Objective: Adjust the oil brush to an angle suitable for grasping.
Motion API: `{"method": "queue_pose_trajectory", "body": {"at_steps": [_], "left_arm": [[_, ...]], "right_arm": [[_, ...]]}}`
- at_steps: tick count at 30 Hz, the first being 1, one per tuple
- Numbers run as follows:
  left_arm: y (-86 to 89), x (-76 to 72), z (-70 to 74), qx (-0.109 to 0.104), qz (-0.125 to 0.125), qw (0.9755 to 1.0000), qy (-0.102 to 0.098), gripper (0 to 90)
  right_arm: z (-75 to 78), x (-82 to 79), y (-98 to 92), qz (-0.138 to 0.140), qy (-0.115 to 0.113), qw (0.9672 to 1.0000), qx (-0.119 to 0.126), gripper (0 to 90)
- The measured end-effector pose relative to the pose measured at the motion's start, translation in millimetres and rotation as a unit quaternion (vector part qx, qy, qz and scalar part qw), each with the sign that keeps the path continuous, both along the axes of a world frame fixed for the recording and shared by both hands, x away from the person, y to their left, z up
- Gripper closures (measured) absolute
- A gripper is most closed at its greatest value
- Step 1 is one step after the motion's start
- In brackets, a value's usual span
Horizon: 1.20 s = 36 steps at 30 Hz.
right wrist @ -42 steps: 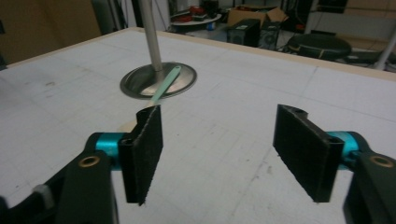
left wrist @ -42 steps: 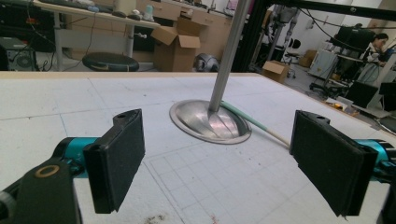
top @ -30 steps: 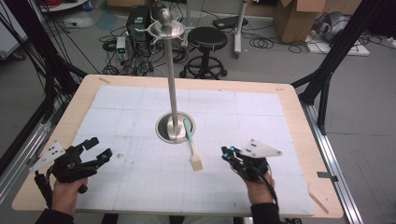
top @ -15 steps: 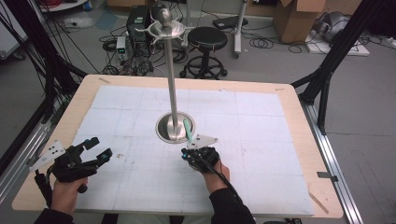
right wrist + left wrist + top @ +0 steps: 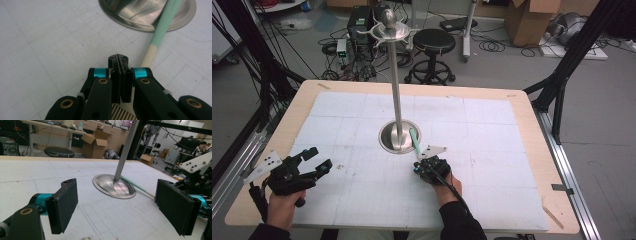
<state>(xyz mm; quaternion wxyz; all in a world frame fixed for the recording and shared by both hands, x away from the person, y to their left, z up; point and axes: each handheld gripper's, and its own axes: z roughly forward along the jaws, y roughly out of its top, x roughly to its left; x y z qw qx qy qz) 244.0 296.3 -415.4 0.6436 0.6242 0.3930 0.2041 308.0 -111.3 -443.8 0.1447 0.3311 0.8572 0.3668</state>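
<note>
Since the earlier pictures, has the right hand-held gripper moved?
Yes. The right hand-held gripper moved left across the table toward the metal stand's base; it now sits over the brush, jaws shut.

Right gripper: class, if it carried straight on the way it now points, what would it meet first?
Probably the brush handle just ahead and slightly to one side of the shut right gripper, or else the stand's steel base beyond it; depth is hard to judge.

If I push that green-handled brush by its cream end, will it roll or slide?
The brush probably pivots rather than rolls: its green handle leans on the steel stand base. It looks stiff and light, and its bristle head, under the shut right hand-held gripper, should resist rolling.
</note>
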Motion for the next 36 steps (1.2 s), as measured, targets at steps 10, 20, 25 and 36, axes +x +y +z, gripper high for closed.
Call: {"method": "queue_pose_trajectory", "body": {"at_steps": [10, 20, 25, 36], "left_arm": [[-0.3, -0.2, 0.1, 0.001, 0.000, 1.0000, 0.001, 19.4], [-0.8, -0.1, -0.3, 0.005, 0.000, 1.0000, 0.002, 19.6], [-0.8, -0.3, -0.3, 0.007, 0.000, 1.0000, 0.002, 19.6], [-1.3, -0.5, -0.3, 0.007, 0.001, 1.0000, 0.003, 19.6]], "right_arm": [[3.0, -9.3, -27.5, -0.010, 0.022, 0.9997, -0.001, 89.0], [5.3, -20.8, -59.4, -0.032, 0.037, 0.9988, -0.004, 89.0], [7.7, -26.8, -78.0, -0.048, 0.043, 0.9978, -0.016, 89.0], [10.1, -36.0, -98.2, -0.059, 0.057, 0.9964, -0.023, 89.0]]}}
